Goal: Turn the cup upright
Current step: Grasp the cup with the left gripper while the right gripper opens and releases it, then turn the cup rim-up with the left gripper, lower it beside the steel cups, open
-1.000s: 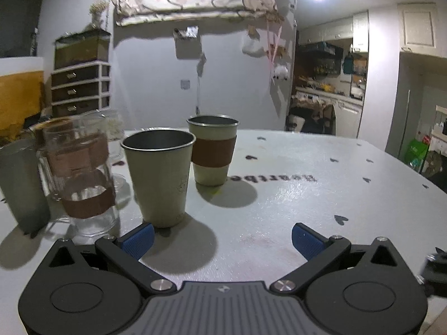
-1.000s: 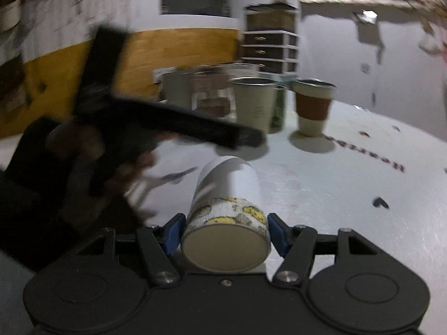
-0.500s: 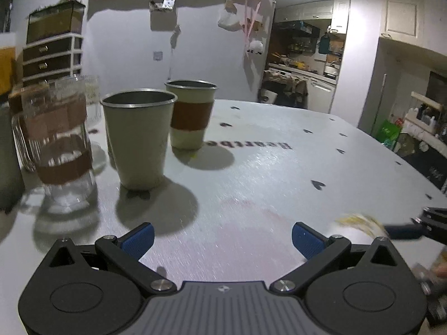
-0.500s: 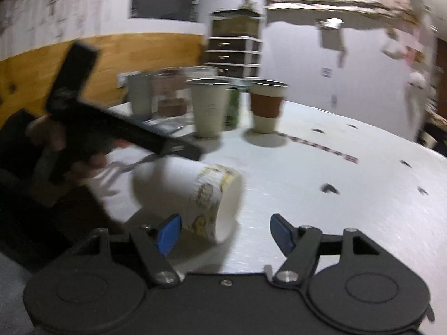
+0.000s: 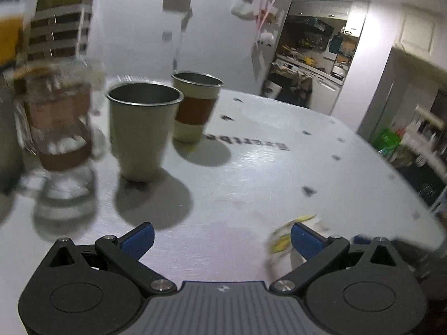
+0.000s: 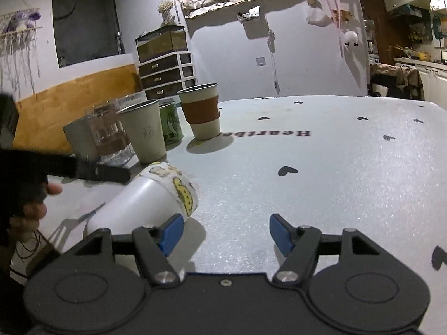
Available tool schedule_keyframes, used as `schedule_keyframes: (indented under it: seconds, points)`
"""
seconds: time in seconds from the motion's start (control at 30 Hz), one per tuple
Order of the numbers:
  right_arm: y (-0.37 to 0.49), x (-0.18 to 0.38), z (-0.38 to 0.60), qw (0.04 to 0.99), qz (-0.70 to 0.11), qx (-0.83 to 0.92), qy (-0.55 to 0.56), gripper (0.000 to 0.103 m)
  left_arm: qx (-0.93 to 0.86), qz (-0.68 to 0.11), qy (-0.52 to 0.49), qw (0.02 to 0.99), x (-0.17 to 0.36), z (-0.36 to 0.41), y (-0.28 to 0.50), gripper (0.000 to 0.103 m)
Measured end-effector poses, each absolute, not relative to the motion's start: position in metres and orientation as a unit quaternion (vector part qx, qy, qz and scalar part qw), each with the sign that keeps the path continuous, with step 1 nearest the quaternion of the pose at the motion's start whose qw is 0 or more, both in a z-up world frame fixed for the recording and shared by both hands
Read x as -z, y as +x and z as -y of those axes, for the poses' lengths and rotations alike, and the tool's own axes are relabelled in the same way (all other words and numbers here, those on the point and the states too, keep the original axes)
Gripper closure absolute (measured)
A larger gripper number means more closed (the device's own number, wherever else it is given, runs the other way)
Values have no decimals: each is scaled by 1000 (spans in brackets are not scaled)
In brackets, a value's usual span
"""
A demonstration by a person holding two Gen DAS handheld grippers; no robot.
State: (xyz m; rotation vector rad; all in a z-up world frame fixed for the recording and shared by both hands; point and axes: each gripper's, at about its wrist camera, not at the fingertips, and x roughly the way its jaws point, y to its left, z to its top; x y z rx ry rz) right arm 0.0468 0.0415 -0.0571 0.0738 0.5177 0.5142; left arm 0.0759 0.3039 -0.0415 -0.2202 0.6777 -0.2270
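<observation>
Right wrist view showed a white paper cup [image 6: 145, 198] lying on its side on the table [image 6: 321, 173], beside the right gripper's [image 6: 226, 230] spread, empty jaws; left gripper [image 5: 220, 237] was spread too.

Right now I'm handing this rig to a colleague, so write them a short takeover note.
Right gripper: jaws open, holding nothing; the white cup lies just to their left, beside the left finger.
Left gripper: jaws open, empty, facing the upright cups; the white cup's rim is blurred by its right finger.
White cup: on its side on the table, patterned rim pointing away.
Metal cup and brown-sleeved cup stand upright behind it.
Done: nothing to show yet. Left: grip the white cup and stand it upright.
</observation>
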Motion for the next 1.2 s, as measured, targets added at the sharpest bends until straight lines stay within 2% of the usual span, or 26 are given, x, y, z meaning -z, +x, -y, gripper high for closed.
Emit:
schedule_keyframes:
  seconds: [0.1,0.23,0.4,0.5,0.57,0.67,0.87,1.2]
  points:
    - [48,58,-41,933,-254,-250,42,33,161,-390,-178,889,42,-304,95,10]
    - [48,58,-41,932,-257,-252,46,33,186,-443,-210,851,55,-287,118,14]
    - [49,58,-42,931,-257,-253,49,34,191,-456,-190,848,60,-264,127,20]
    - [49,58,-46,929,-255,-263,49,34,193,-457,-190,847,62,-262,128,33]
    - [48,58,-48,929,-255,-262,46,34,188,-453,-187,851,61,-265,126,38]
    - [48,58,-46,930,-254,-260,49,34,180,-425,-173,870,51,-268,118,38]
    - [47,55,-44,933,-247,-255,51,34,127,-315,-93,936,18,-265,105,38]
    - [46,54,-45,933,-248,-257,47,34,25,-207,-16,978,1,-250,153,38]
